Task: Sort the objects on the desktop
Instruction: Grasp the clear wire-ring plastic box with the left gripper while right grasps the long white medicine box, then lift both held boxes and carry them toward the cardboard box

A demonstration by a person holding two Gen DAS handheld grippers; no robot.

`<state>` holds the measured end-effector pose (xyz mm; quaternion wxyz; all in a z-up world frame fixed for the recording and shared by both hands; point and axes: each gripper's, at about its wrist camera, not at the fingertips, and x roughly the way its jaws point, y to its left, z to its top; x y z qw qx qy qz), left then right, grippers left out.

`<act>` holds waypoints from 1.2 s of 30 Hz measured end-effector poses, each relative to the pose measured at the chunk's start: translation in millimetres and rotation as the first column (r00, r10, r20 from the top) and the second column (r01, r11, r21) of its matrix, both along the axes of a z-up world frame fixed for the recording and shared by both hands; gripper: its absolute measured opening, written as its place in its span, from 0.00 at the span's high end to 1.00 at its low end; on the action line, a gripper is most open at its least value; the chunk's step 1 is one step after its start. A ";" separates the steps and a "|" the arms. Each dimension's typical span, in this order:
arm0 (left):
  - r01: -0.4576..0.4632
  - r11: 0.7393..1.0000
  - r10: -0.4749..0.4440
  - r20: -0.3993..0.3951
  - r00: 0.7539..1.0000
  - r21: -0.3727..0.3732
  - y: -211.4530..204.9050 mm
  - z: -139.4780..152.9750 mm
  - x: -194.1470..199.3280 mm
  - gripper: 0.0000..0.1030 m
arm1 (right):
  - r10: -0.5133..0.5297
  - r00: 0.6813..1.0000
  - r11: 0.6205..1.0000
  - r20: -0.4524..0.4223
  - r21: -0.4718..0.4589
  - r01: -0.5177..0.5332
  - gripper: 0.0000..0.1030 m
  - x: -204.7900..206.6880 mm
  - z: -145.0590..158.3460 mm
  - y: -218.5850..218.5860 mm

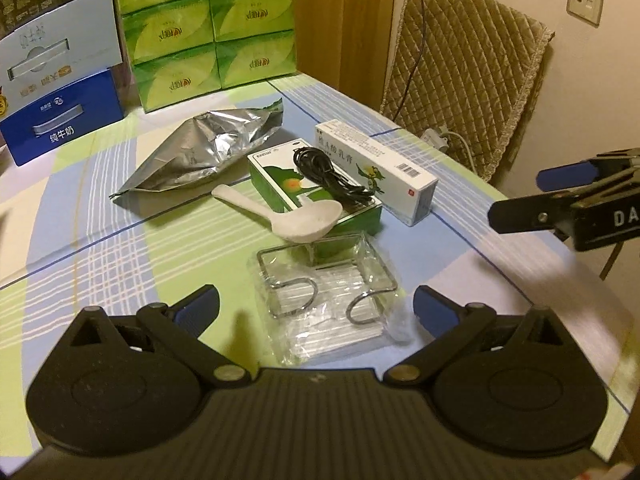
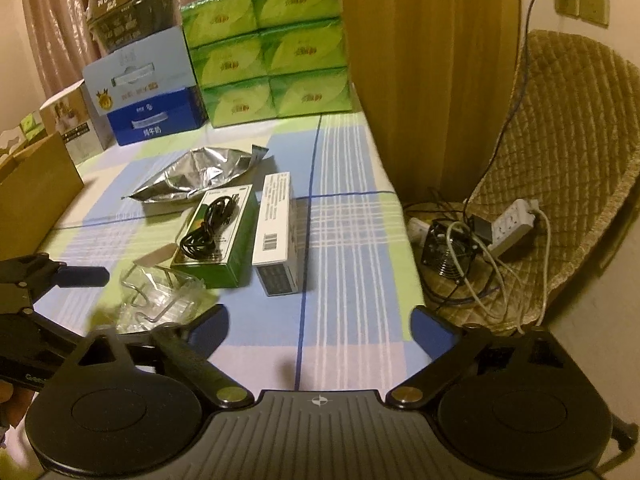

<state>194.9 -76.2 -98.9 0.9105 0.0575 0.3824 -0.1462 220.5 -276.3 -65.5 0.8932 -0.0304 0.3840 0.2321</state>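
Observation:
A clear plastic packet [image 1: 328, 312] with a wire hook rack [image 1: 304, 280] on it lies just ahead of my open, empty left gripper [image 1: 316, 308]. Behind it a white spoon [image 1: 288, 216] leans on a green box [image 1: 316, 192] that carries a coiled black cable [image 1: 336, 176]. A long white medicine box [image 1: 376, 168] lies to its right and a crumpled silver foil bag [image 1: 204, 152] to its left. My right gripper [image 2: 320, 324] is open and empty over bare tablecloth, right of the green box [image 2: 224, 232] and near the white box [image 2: 276, 224].
Stacked green tissue packs [image 2: 272, 52] and blue milk cartons [image 2: 156, 112] stand at the back of the checked tablecloth [image 2: 352, 232]. A cardboard box [image 2: 32, 192] sits at left. A padded chair [image 2: 560, 184] with a power strip [image 2: 516, 224] and cables stands off the right edge.

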 end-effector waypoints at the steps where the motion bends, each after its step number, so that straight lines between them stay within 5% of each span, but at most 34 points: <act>1: -0.001 1.000 0.001 -0.005 1.000 0.001 -0.2 -2.5 2.6 0.06 | 0.002 1.000 1.000 -0.004 0.001 -0.002 0.15 2.5 -3.0 0.9; 5: 0.010 1.000 -0.010 -0.013 1.000 0.001 -2.0 -9.2 8.6 0.10 | 0.014 1.000 1.000 -0.010 0.008 -0.014 0.18 11.6 -9.0 5.8; 15: 0.055 0.998 -0.054 -0.023 0.998 0.027 1.9 -7.3 5.8 0.38 | 0.066 0.998 0.998 0.011 0.000 -0.066 0.22 27.4 -16.0 28.6; 25: 0.045 0.998 -0.044 -0.027 0.999 0.052 20.8 -4.9 -13.8 0.39 | 0.095 0.995 0.995 0.010 -0.043 -0.095 0.54 45.0 -31.6 58.8; 29: 0.042 0.998 -0.040 -0.030 0.999 0.056 22.4 -4.1 -17.1 0.40 | 0.086 0.996 0.995 0.006 -0.048 -0.085 0.78 44.6 -33.5 61.3; 36: 0.031 0.997 -0.029 -0.039 0.999 0.064 30.2 1.9 -32.0 0.40 | 0.065 0.994 0.997 -0.087 0.035 -0.062 0.78 14.8 -24.7 45.9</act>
